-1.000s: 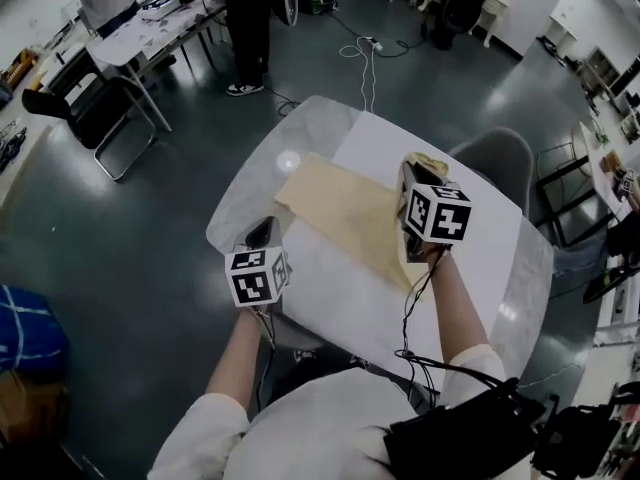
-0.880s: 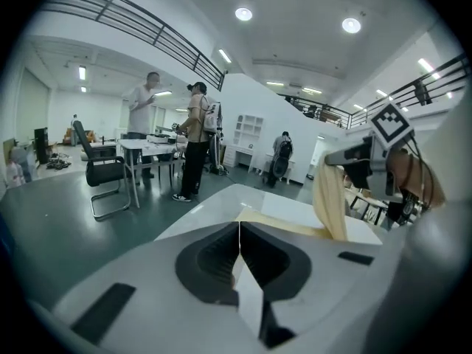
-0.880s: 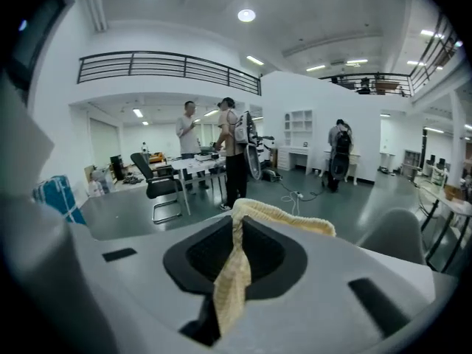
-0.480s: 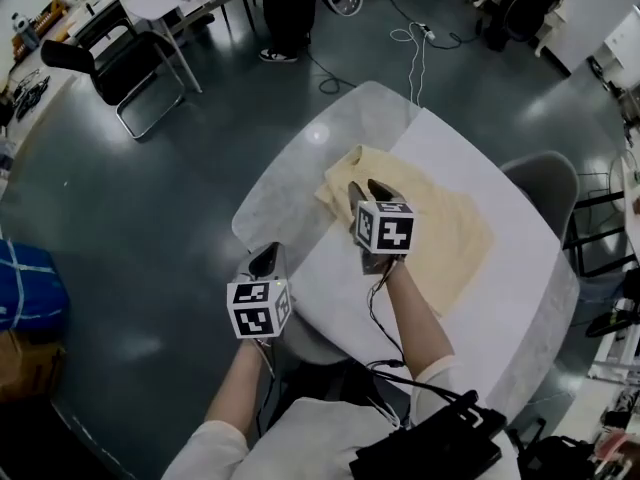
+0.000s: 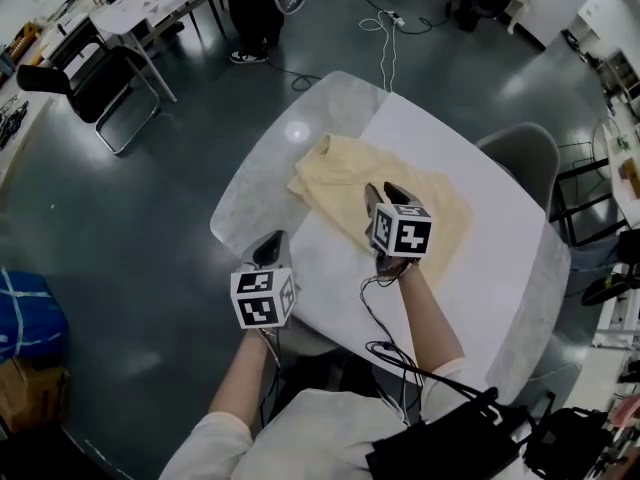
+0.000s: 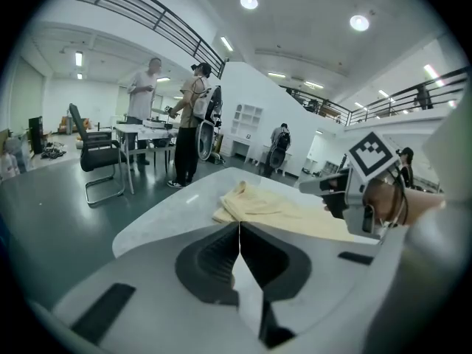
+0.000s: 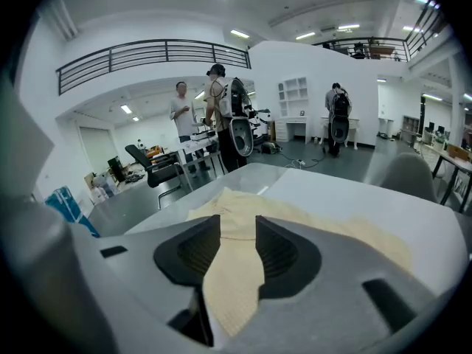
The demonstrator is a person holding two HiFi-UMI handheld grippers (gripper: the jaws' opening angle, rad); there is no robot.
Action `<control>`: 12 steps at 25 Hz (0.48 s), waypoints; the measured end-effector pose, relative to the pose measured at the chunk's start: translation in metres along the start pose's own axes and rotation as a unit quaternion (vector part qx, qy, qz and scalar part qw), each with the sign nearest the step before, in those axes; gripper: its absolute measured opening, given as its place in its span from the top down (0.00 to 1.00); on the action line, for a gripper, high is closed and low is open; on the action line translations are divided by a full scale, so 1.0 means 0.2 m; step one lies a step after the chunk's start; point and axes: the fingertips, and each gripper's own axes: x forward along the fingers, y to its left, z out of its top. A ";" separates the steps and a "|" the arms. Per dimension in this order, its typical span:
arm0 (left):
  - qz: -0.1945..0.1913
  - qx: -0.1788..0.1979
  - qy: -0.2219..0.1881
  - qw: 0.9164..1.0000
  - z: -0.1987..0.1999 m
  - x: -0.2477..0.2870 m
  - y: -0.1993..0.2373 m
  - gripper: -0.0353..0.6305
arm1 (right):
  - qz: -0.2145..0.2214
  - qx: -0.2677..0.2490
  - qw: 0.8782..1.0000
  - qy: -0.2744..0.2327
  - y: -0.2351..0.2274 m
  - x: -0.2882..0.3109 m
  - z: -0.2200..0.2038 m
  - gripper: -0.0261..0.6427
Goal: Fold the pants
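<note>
- While the left claw [image 5: 268,243] hangs off the near-left edge of the desk [image 5: 250,203], clenched on nothing with its jaws pressed flat together, it takes no part in the work.
- Right claw [image 5: 386,196] sits low over the pants [image 5: 335,173]. Its jaws have just been opening and now stand wide, released. Pale yellow cloth shows in the gap between them, but the pads do not press on it.
- Pants lie across the middle of the desk, spread toward the right and bunched into a lump at the far-left end, close to the desk's edge.
- Judged step: a fold has been laid down and let go. Folding looks part done, not finished.
- Next move, as I judge it: a fresh pinch on one end or edge, probably with both claws, the left one opened first. The lumpy end wants flattening before another fold.
- Hard to make out: how many layers are stacked, and which end is the waistband. From above, the right claw and its marker cube [image 5: 402,230] cover the near edge of the cloth.
- Across the room, people [image 6: 193,124] stand too small to read.
</note>
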 end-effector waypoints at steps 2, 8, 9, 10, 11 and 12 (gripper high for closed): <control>-0.004 0.004 -0.003 1.000 0.02 -0.01 -0.07 0.93 | -0.011 0.009 1.000 -0.008 -0.08 -0.09 0.00 0.75; -0.024 0.015 -0.011 1.000 0.03 -0.05 -0.28 0.93 | -0.048 0.037 0.998 -0.029 -0.31 -0.41 -0.05 0.75; -0.029 0.018 -0.013 0.999 0.03 -0.06 -0.33 0.93 | -0.055 0.043 0.997 -0.032 -0.35 -0.47 -0.07 0.75; -0.033 0.020 -0.014 0.999 0.03 -0.07 -0.37 0.93 | -0.062 0.048 0.996 -0.034 -0.39 -0.53 -0.09 0.75; -0.038 0.023 -0.014 0.999 0.03 -0.08 -0.42 0.93 | -0.069 0.054 0.996 -0.035 -0.44 -0.59 -0.11 0.75; -0.043 0.026 -0.014 0.999 0.03 -0.08 -0.46 0.93 | -0.077 0.060 0.995 -0.035 -0.48 -0.65 -0.14 0.75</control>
